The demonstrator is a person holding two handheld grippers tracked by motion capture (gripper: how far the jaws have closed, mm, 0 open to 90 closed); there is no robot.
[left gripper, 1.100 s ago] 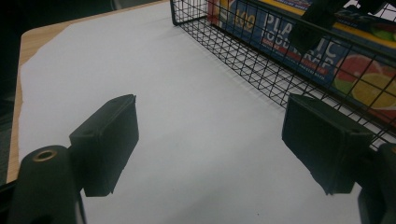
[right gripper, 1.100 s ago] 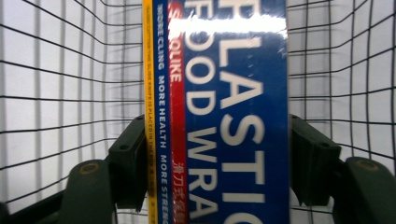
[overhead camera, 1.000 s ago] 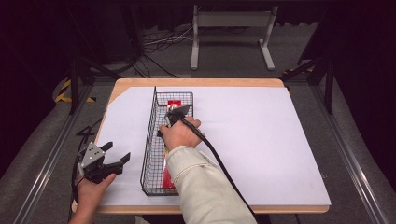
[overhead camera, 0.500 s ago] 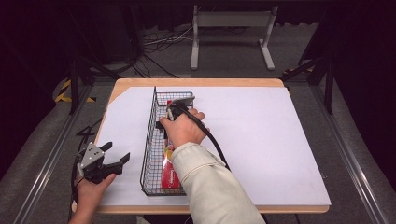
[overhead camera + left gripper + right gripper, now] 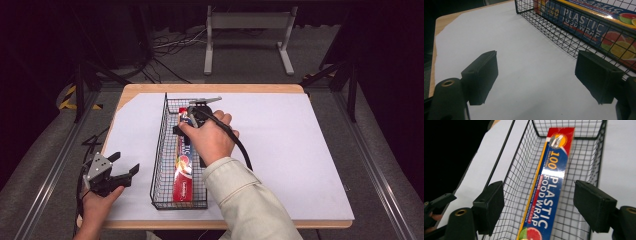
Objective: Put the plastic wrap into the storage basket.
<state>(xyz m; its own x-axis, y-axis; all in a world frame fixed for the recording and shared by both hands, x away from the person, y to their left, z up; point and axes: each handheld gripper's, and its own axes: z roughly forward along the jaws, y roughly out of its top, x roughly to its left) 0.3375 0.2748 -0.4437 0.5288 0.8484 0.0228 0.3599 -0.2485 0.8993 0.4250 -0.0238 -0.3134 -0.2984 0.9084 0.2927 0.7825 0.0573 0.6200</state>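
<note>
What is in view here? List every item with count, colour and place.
Plastic food wrap box: one, red and blue with citrus pictures, lying lengthwise in the basket.
Wire basket: one, black, on the white sheet, left of centre.
White sheet: one, covering the tabletop.
Table: one, light wood.
Metal stand: one, grey, on the floor beyond the table.
Left gripper: black, jaws open, above the sheet beside the basket.
Right gripper: black, jaws just opening, apart above the box.
</note>
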